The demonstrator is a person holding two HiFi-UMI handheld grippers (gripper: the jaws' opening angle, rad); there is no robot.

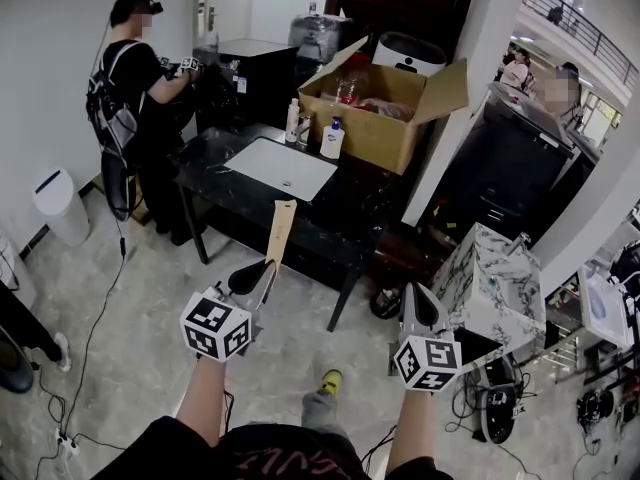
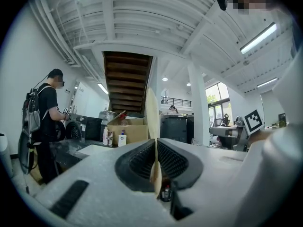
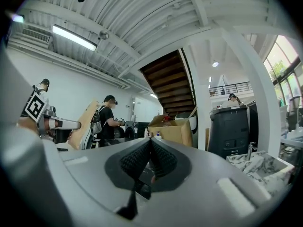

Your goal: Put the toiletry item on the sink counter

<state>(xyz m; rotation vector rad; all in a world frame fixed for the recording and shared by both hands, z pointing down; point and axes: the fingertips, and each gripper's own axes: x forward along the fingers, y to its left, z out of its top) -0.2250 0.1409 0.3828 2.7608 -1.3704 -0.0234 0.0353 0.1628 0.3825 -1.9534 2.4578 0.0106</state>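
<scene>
Currently, a flat tan toiletry item (image 1: 280, 230) is clamped between the jaws of the left gripper (image 1: 258, 274). In the left gripper view, the item (image 2: 152, 119) is seen edge-on. It is pinched between the two ribbed black pads (image 2: 142, 161) and projects upward past the jaw tips. In the head view, the item is held in the air above the floor. Its free end is pointed toward the sink counter (image 1: 345, 213), which it does not touch.

The right gripper (image 1: 421, 309) is held to the right of the left gripper, and the two are kept apart. In the right gripper view, its jaws (image 3: 149, 156) are pressed together and nothing is seen between them.

The counter is a black top into which a white basin (image 1: 282, 168) is set. A white pump bottle (image 1: 332, 140) and a second bottle (image 1: 292, 121) are placed upright near the far edge, just beside an open cardboard box (image 1: 380, 128). A person with a backpack (image 1: 130, 88) is positioned at the far left end of the counter, well apart from both grippers.
</scene>
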